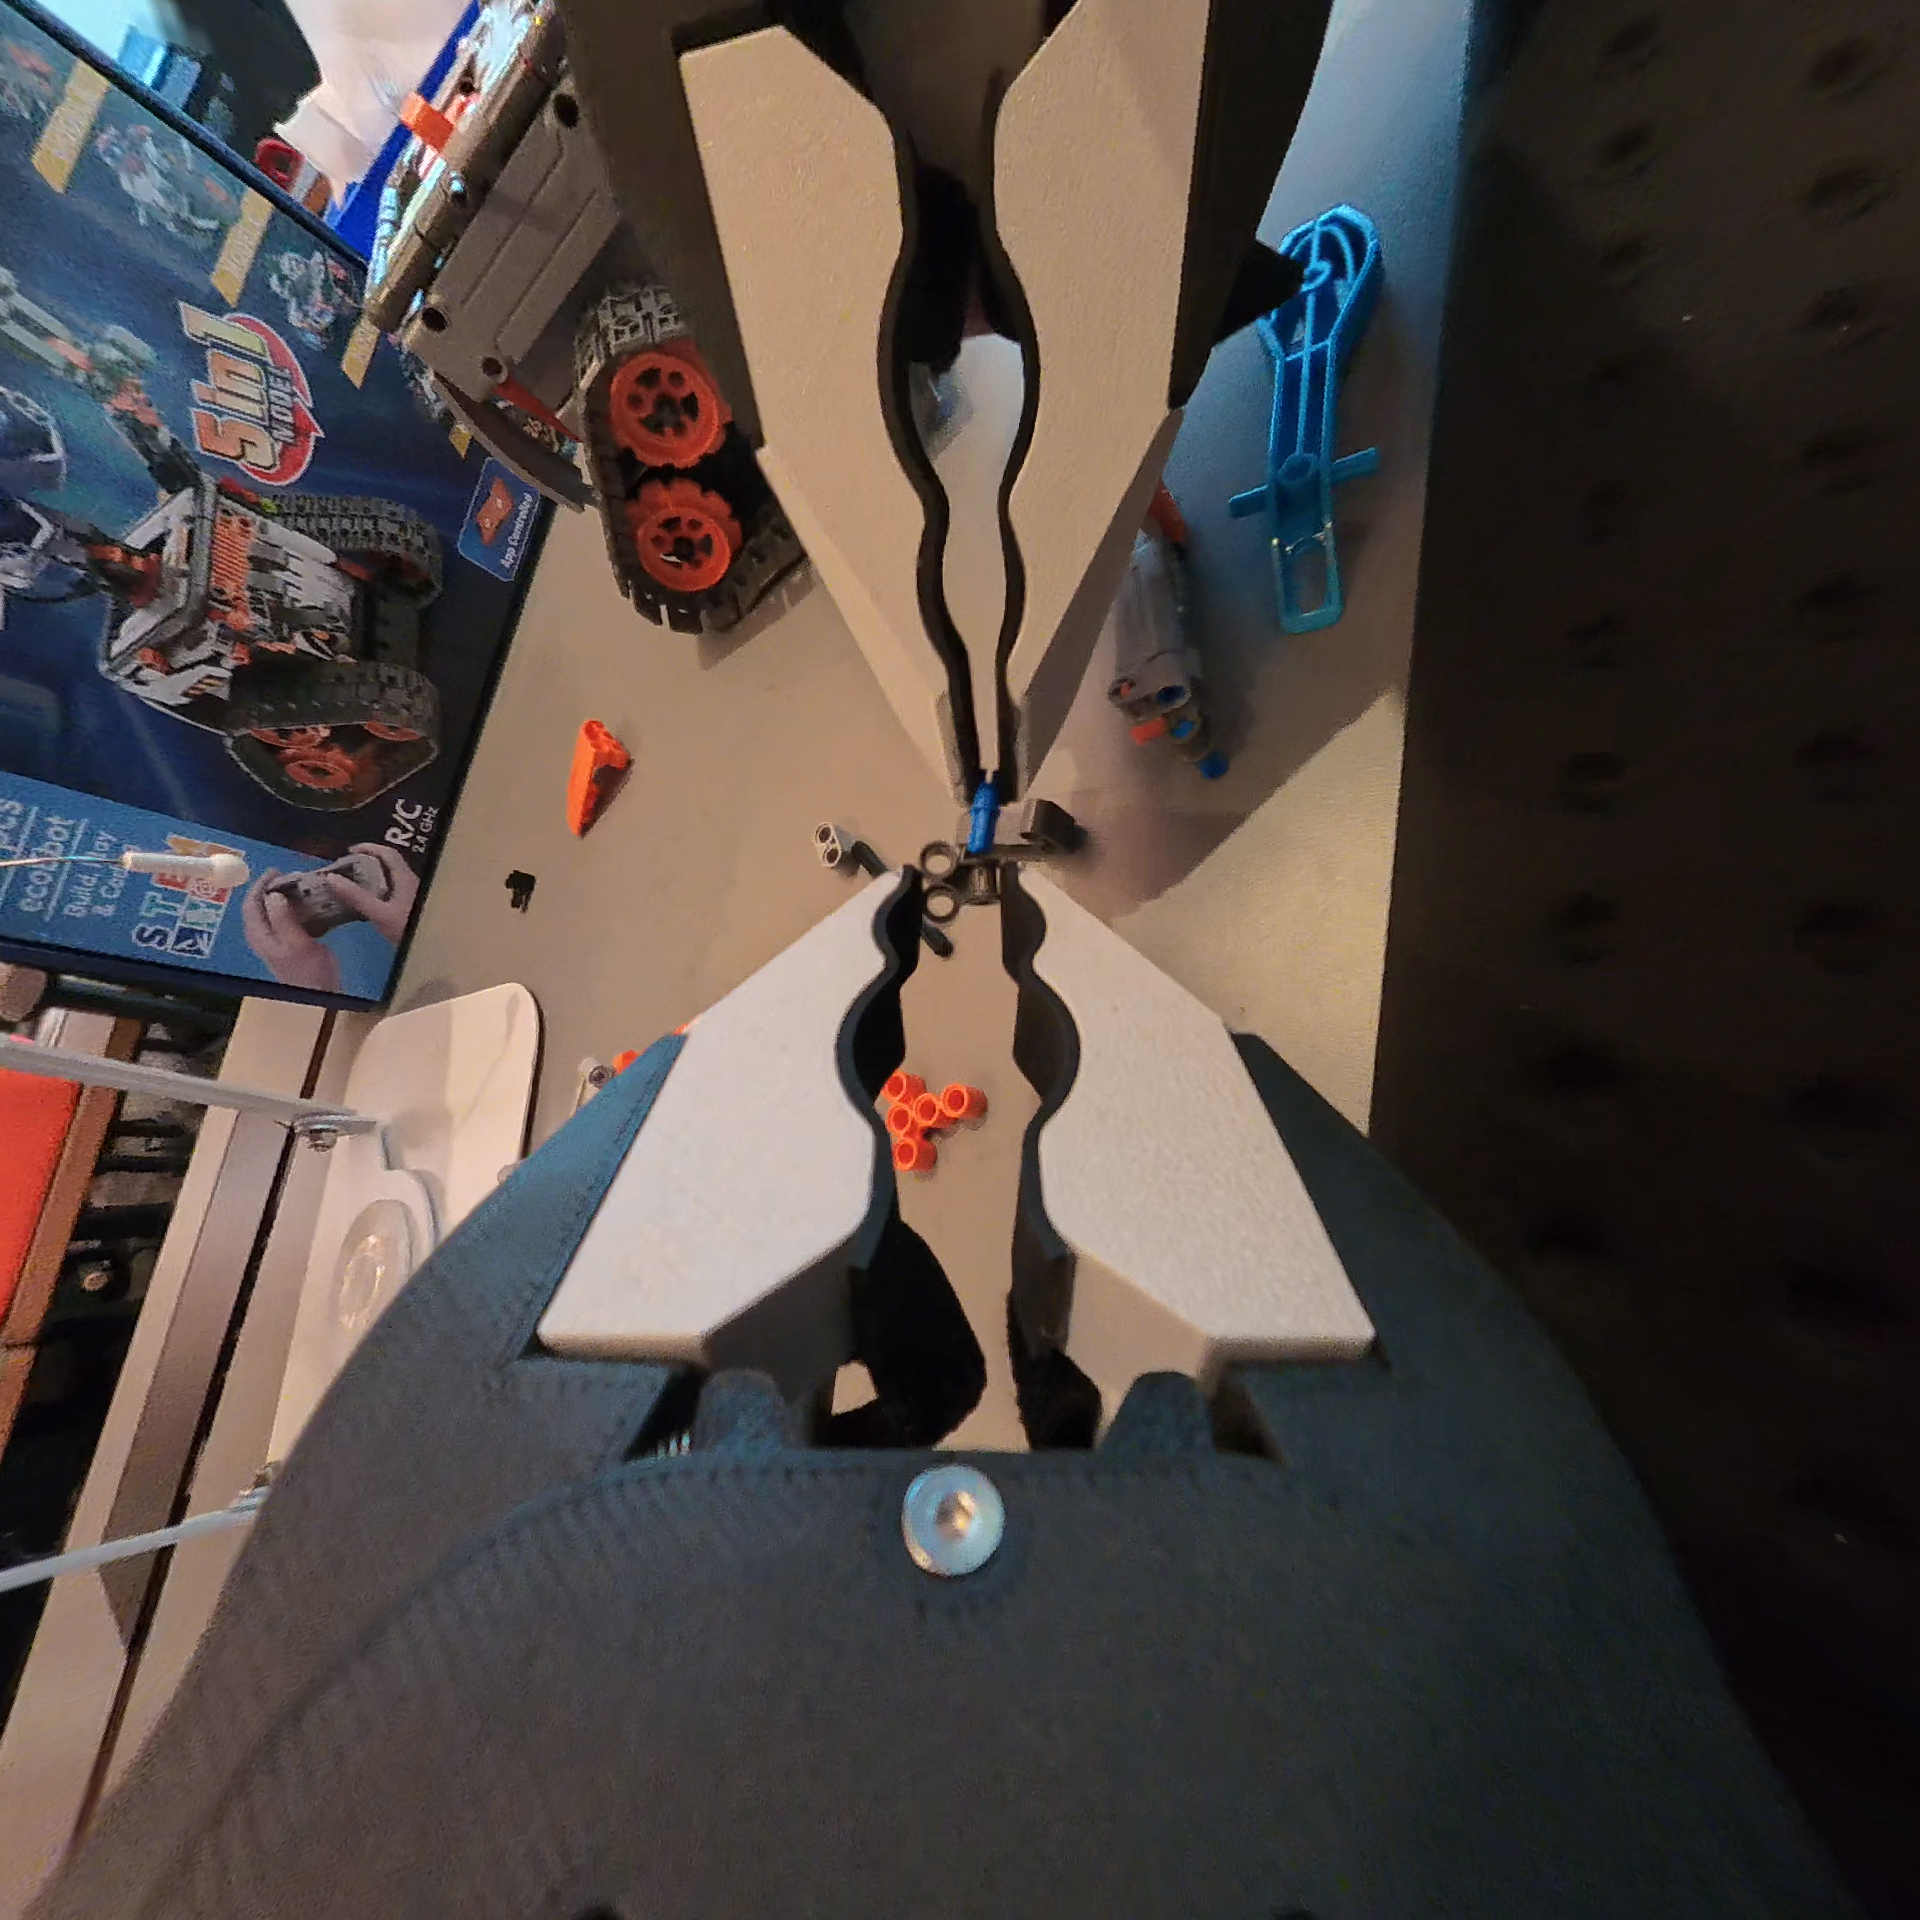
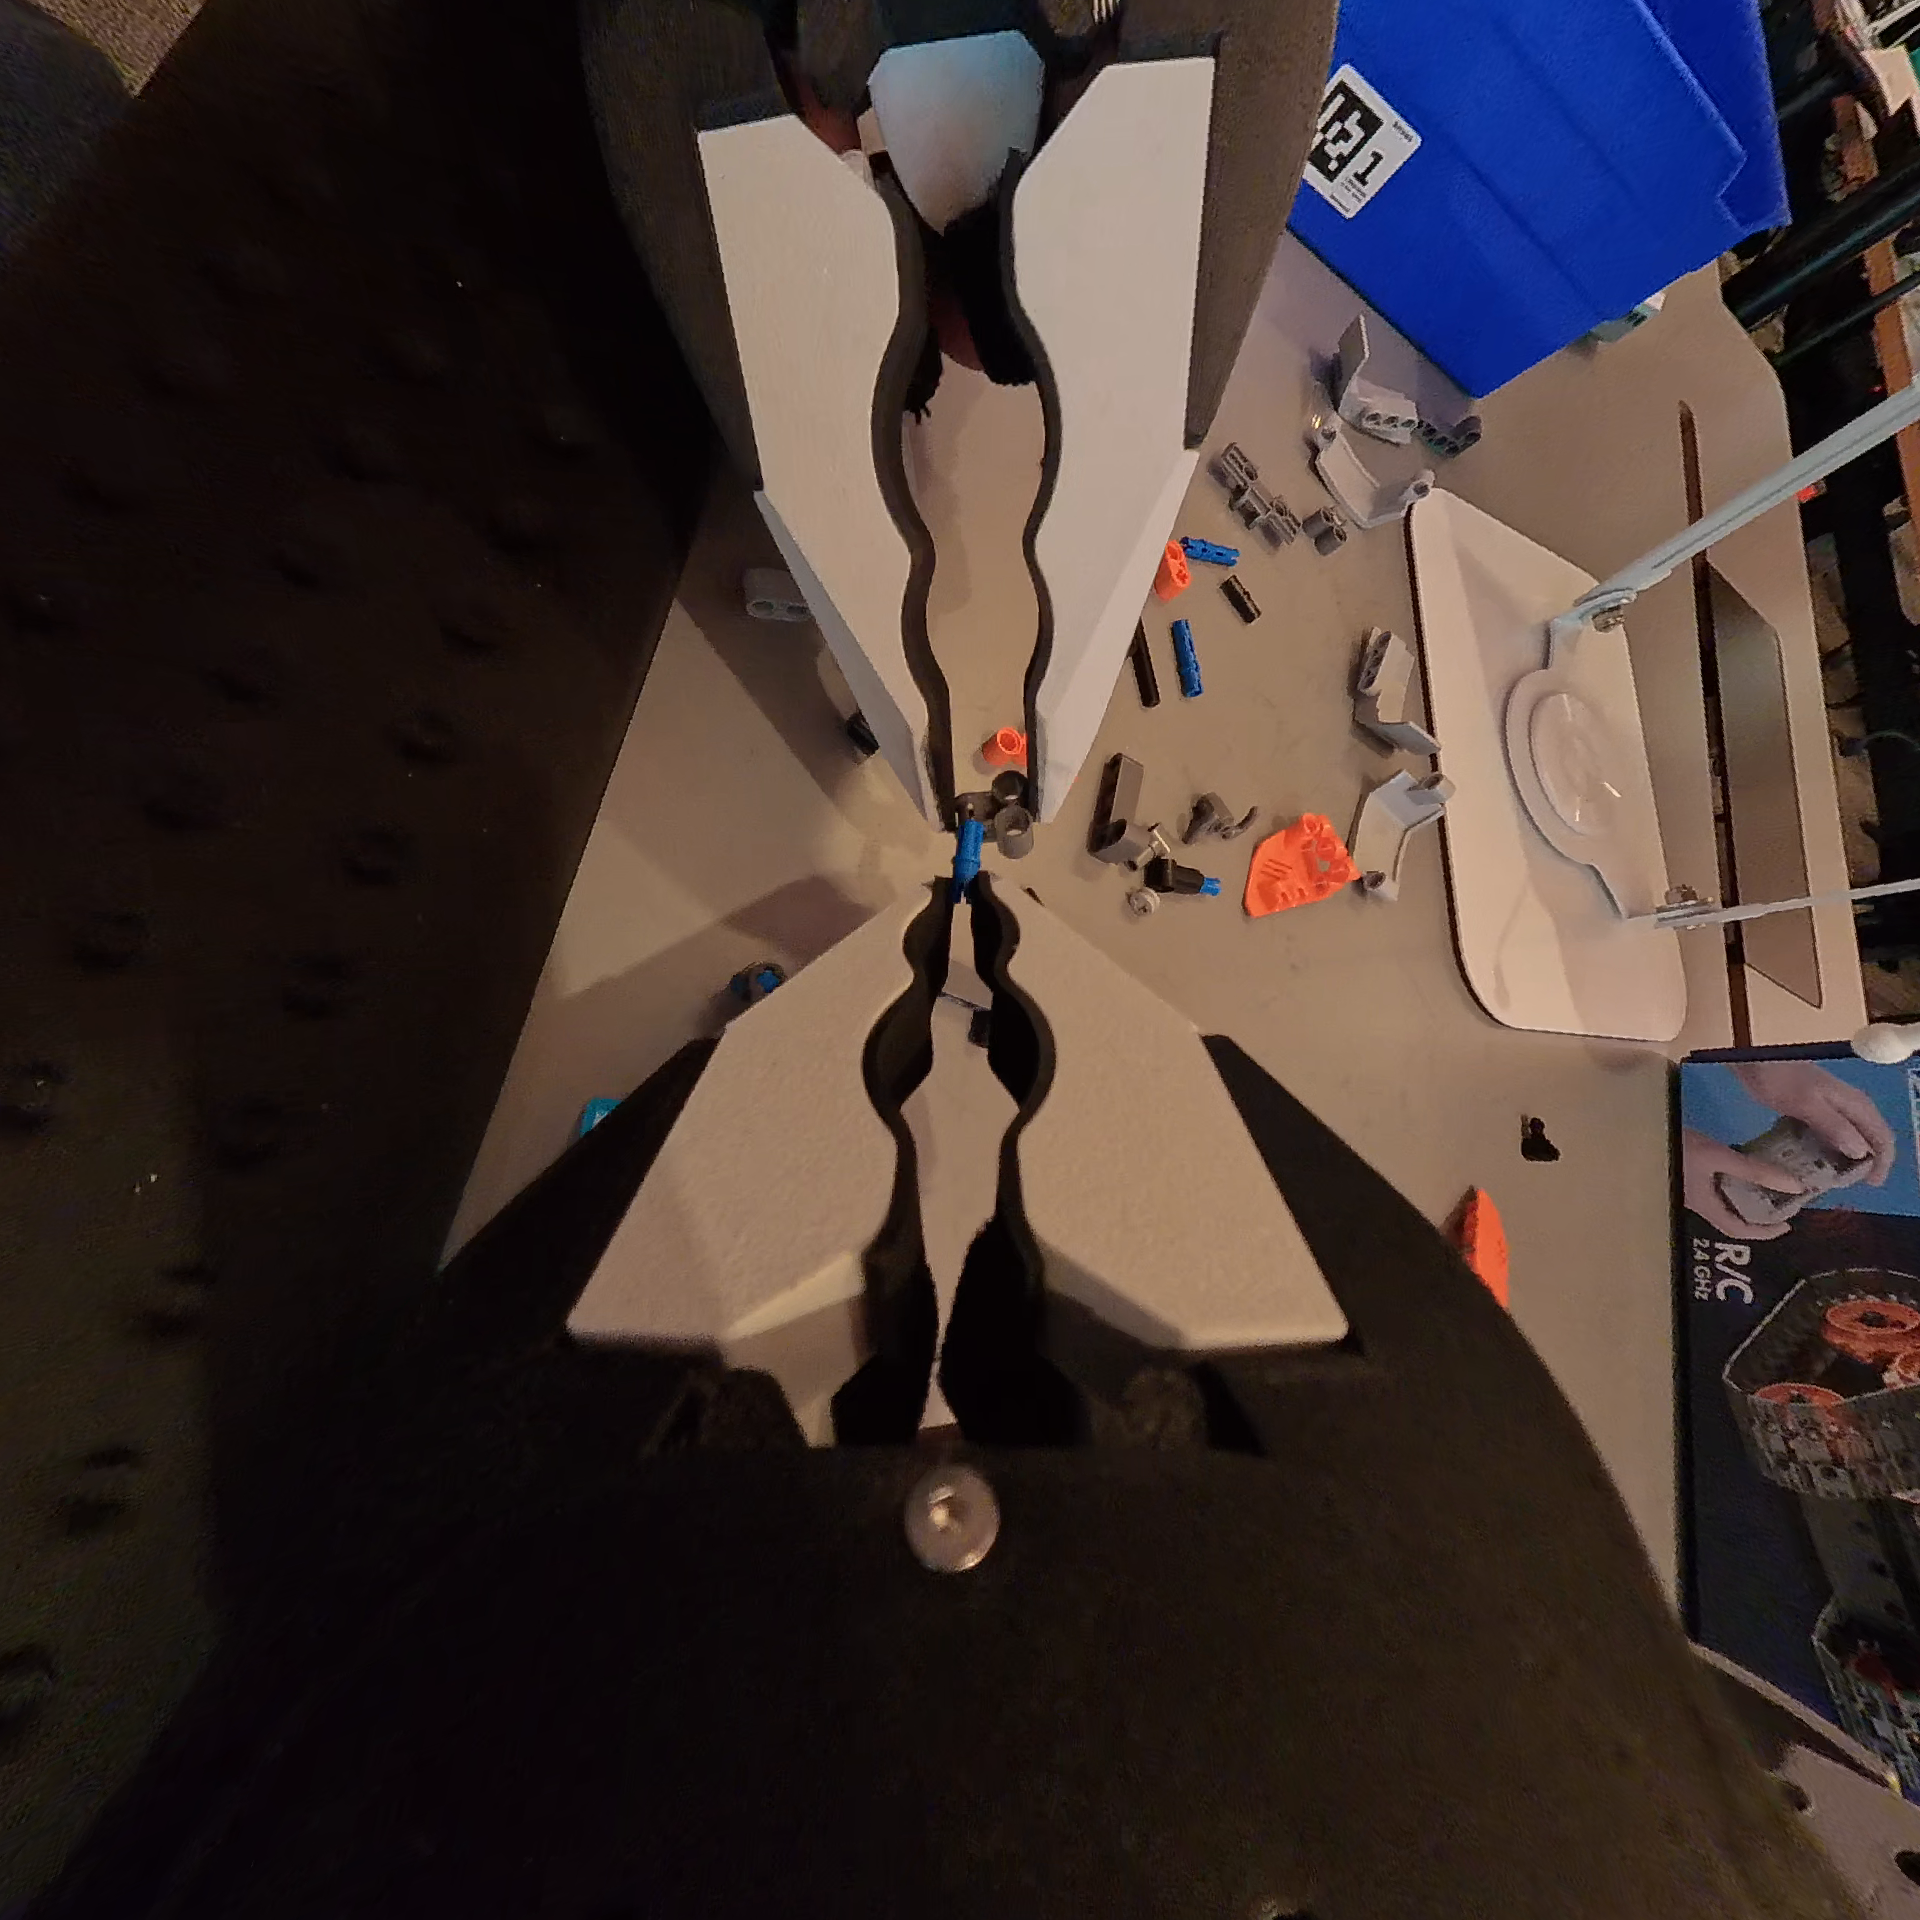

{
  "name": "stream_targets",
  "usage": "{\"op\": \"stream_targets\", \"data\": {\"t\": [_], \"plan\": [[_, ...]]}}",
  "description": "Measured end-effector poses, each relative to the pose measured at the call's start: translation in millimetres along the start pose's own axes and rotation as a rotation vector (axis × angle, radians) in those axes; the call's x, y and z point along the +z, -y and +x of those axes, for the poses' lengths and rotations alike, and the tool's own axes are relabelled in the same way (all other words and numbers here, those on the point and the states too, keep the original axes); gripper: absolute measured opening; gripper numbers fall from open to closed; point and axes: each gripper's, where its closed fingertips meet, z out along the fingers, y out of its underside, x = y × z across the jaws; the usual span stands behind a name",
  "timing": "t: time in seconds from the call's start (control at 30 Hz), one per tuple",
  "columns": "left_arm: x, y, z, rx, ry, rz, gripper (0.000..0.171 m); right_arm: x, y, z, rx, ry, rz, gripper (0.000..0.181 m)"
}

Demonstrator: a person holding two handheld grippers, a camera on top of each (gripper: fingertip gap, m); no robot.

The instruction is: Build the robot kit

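The right claw (image 2: 964,902), closed on a small blue plastic pin (image 2: 966,847), meets the left claw (image 1: 961,902) clamping a dark grey holed connector (image 1: 951,873) above the bench (image 2: 1299,966); slight misalignment could pop the pin loose.

Tight quarters where the two tools meet tip to tip

Bare worktop (image 1: 727,821) lies left of the meeting point; the tracked vehicle (image 1: 675,468), printed box (image 1: 208,520) and orange bushings (image 1: 925,1117) hem it in, while scattered grey pieces (image 2: 1268,509) and a blue bin (image 2: 1538,177) block the other side.
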Motion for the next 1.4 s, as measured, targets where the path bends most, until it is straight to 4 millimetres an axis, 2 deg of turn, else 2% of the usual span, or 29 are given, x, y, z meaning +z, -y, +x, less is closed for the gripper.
{"op": "stream_targets", "data": {"t": [0.43, 0.87, 0.9, 0.93, 1.0, 1.1, 1.2, 1.27, 1.33, 1.4], "plan": [[0.5, 2.1, 0.9, 0.124, 0.062, -0.02, 0.012, 3.8, -3.6, -0.2, -0.004, 0.002, -0.026, 0.0], [-3.1, 8.7, 1.5, 0.114, 0.079, 0.028, 0.011, 5.4, -1.2, 1.2, 0.0, -0.005, -0.007, 0.0], [-4.5, 12.8, 1.5, 0.097, 0.077, 0.051, 0.0, 5.5, 3.8, -0.4, 0.012, 0.006, 0.022, 0.0], [-7.5, 22.7, 1.4, 0.079, 0.076, 0.103, 0.0, 5.4, 9.1, -1.8, 0.019, 0.013, 0.046, 0.0], [-4.8, 16.4, -4.1, 0.103, 0.112, 0.055, 0.0, 5.1, 6.4, 4.3, 0.021, -0.016, 0.025, 0.0], [-5.8, 17.0, -1.7, 0.017, 0.056, 0.084, 0.0, 3.4, 6.1, 4.6, 0.057, -0.004, 0.032, 0.0], [-10.8, 13.4, -10.9, -0.03, 0.063, 0.091, 0.0, 3.0, 2.0, 5.1, 0.052, -0.007, 0.013, 0.0], [-14.3, 6.3, -9.1, -0.091, 0.007, 0.077, 0.002, 2.5, 0.1, 3.8, 0.055, 0.0, 0.009, 0.0], [-20.4, -4.9, -6.5, -0.172, -0.058, 0.033, 0.013, 1.1, 1.0, 1.7, 0.064, 0.016, 0.016, 0.0], [-33.6, -9.4, -2.9, -0.217, -0.098, 0.027, 0.01, 1.4, 2.2, -1.9, 0.046, 0.027, 0.009, 0.0]]}}
